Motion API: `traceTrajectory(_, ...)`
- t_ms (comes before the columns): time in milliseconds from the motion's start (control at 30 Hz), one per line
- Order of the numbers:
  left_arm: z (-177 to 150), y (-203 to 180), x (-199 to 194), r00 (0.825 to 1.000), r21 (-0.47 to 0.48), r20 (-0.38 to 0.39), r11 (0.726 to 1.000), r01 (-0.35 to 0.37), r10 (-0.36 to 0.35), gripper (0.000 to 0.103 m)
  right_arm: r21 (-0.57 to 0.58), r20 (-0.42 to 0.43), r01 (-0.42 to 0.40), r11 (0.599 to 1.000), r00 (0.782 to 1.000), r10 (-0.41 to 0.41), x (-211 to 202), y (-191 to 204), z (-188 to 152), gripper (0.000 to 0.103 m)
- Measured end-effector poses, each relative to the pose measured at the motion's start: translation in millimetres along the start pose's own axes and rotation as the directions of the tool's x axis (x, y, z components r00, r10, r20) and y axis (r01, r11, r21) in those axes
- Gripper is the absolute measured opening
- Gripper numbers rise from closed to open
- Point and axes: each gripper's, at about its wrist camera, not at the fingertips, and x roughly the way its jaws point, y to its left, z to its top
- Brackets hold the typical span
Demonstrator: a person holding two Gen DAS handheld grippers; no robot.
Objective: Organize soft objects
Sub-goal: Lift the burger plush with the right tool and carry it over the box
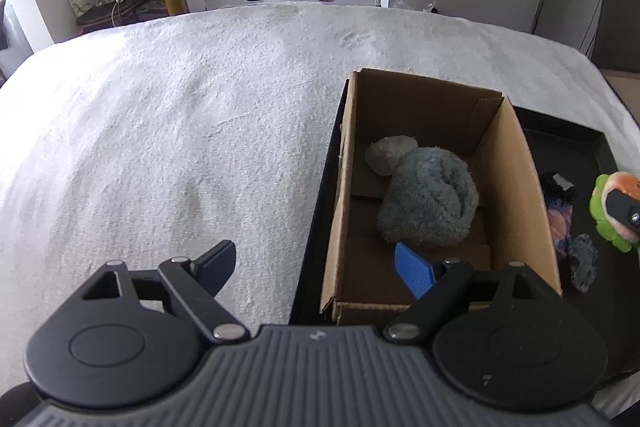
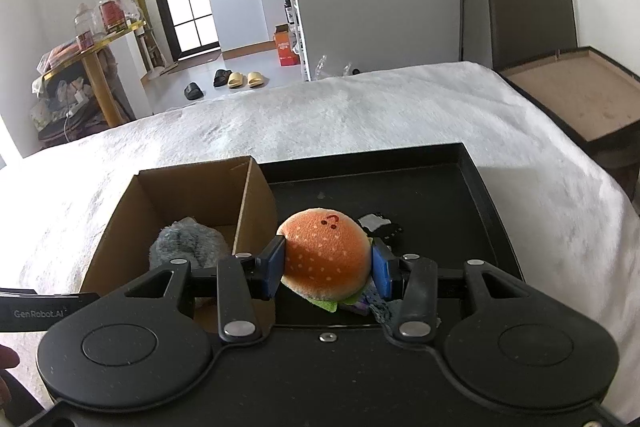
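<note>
A plush hamburger [image 2: 326,255] with an orange bun and green felt lettuce hangs above the black tray [image 2: 460,195], with my right gripper [image 2: 328,269] shut on its sides. The same toy [image 1: 614,211] shows at the right edge of the left wrist view. An open cardboard box [image 1: 516,179] stands on the tray's left part and holds a fluffy grey-blue bundle [image 1: 430,199] and a small grey lump [image 1: 388,155]. My left gripper [image 1: 316,265] is open and empty, one finger over the white cover, the other over the box's near end.
Small soft items lie on the tray [image 1: 560,143] right of the box: a dark one [image 1: 558,185], a pink-patterned one [image 1: 560,223] and a grey fuzzy one [image 1: 584,263]. A white fluffy cover [image 1: 180,131] spreads under everything. A brown framed board [image 2: 580,95] leans at the right.
</note>
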Motion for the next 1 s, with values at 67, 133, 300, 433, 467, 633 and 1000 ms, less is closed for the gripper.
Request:
traceTrajectory(67,0.7,0.4,0.2,1.0,-0.013,0.002,1.0,0.016,-0.016,0.084,-0.017,0.002,0.004,1.0,1.0,-0.004,0.2,5.3,1.9,0.044)
traceTrajectory(133,1.7,0.3,1.3,1.0,-0.02,0.007,1.0,0.024,-0.024,0.083,-0.038,0.002,0.007,0.999,1.0,-0.006,0.7,10.9,4.1,0.044)
traceTrajectory(300,2.6,5.7,4.5,0.999,-0.054,0.016,0.997,0.047,-0.046,0.08,-0.09,0.008,0.005,0.996,1.0,-0.004,1.3,26.4,8.5,0.044)
traceTrajectory(433,2.5,13.6,9.0,0.996,-0.09,0.017,0.992,0.086,-0.085,0.072,-0.15,0.009,0.0,0.989,1.0,0.001,4.5,43.3,11.8,0.044)
traceTrajectory(467,2.8,14.6,10.7,0.996,-0.095,0.014,0.991,0.094,-0.093,0.068,-0.167,0.013,0.001,0.986,1.0,0.001,5.5,47.3,13.3,0.044)
traceTrajectory(633,4.1,17.3,18.3,0.99,-0.115,0.006,0.983,0.142,-0.142,0.06,-0.226,0.024,-0.001,0.974,1.0,0.007,10.8,64.9,24.0,0.044)
traceTrajectory(1000,1.6,22.0,40.8,0.979,-0.15,-0.048,0.97,0.189,-0.198,0.013,-0.333,0.009,0.031,0.943,1.0,-0.029,33.3,95.7,28.6,0.044)
